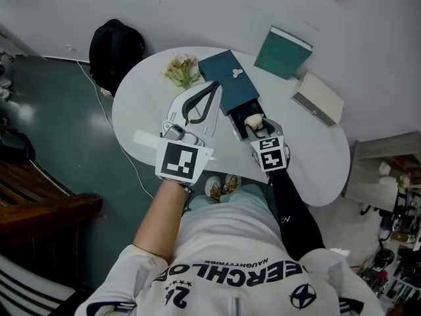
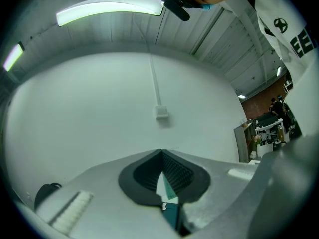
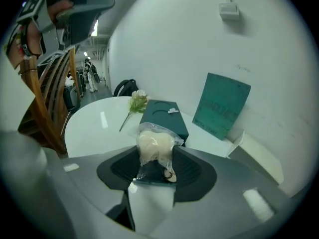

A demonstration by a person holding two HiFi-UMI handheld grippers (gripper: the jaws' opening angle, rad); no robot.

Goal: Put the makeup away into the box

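Makeup puff (image 3: 154, 143), bagged, is clamped in my right gripper (image 1: 255, 125), hovering at the 6 o'clock end of the box (image 1: 230, 81), so it's not in yet. Left gripper (image 2: 161, 153) is pinched closed on nothing.

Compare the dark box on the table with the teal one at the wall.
The dark box lies flat on the table; the teal one leans against the wall. The dark box is deep blue-green, the teal one lighter. The dark box carries a small white piece; the teal one doesn't. Both are rectangular.
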